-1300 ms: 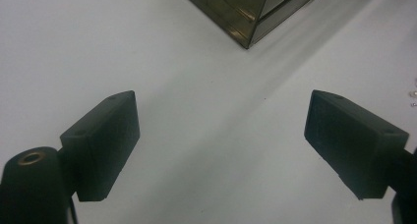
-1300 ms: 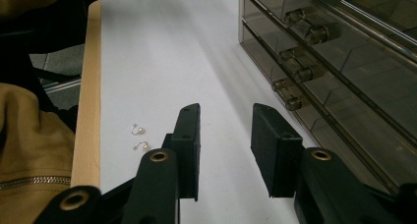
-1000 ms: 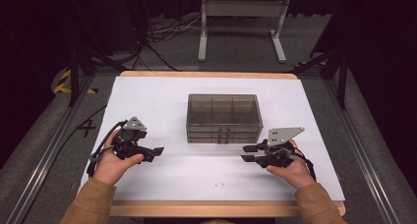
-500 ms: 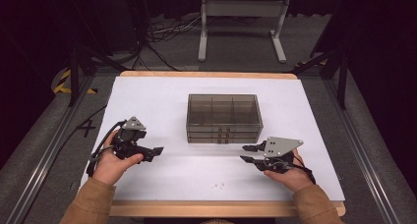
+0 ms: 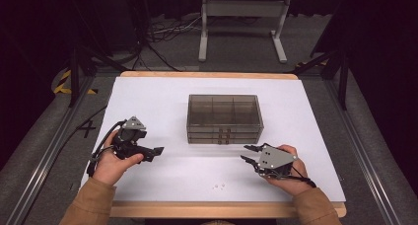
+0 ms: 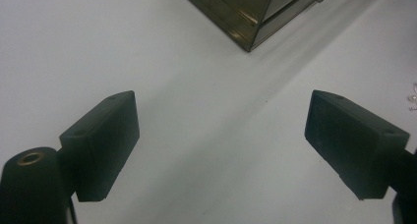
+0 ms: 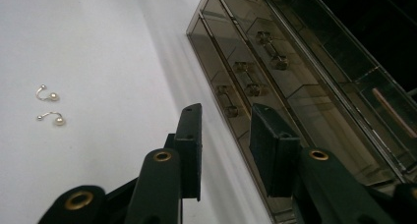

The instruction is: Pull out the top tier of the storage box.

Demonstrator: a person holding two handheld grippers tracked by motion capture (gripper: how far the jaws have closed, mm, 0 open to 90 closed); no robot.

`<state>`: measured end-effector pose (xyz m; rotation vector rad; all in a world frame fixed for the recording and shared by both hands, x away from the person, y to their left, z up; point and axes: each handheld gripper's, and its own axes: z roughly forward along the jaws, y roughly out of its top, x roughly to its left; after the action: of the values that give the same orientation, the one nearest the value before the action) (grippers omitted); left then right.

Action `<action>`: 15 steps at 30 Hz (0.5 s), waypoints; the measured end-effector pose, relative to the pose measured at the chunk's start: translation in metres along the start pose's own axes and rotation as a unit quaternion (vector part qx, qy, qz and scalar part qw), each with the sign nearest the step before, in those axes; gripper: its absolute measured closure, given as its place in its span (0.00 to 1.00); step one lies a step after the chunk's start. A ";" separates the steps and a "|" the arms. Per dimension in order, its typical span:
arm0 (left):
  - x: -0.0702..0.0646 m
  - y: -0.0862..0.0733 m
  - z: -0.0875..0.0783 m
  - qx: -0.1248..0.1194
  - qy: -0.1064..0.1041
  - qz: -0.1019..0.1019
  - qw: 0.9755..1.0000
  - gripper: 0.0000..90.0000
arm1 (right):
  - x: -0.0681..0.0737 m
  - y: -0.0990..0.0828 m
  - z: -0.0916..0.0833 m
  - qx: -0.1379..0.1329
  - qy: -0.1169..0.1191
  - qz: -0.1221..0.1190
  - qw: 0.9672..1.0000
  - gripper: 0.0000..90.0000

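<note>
A smoked see-through drawer box stands in the middle of the white table top. Its stacked drawers with small handles face the near edge, and the right gripper view shows the box close up. Two small pearl earrings lie near the front edge, and both earrings are at the left of the right gripper view. My left gripper rests left of the box, its jaws wide open over bare table. My right gripper sits at the box's front right, partly open, with nothing between its jaws.
The white sheet lies on a wooden board with dark floor around it. A metal frame stand and cables are beyond the far edge. Open white surface stretches between the two grippers in front of the box.
My right gripper has shifted a little toward the near edge, and its grey plate has tipped flatter. The left gripper has stayed still.
</note>
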<state>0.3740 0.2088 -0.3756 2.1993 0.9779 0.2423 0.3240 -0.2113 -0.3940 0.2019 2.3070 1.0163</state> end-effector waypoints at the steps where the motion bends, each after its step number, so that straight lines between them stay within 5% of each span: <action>1: 0.000 0.000 0.000 0.000 0.000 0.000 1.000 0.15 | 0.000 0.000 0.000 0.000 0.000 0.000 1.000 0.74; 15: 0.002 0.002 0.001 0.001 -0.004 -0.002 1.000 0.15 | 0.018 0.006 0.003 0.031 -0.057 -0.070 0.995 0.75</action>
<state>0.3772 0.2091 -0.3755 2.1976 0.9781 0.2316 0.3108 -0.1988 -0.4001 0.1193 2.2172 0.8419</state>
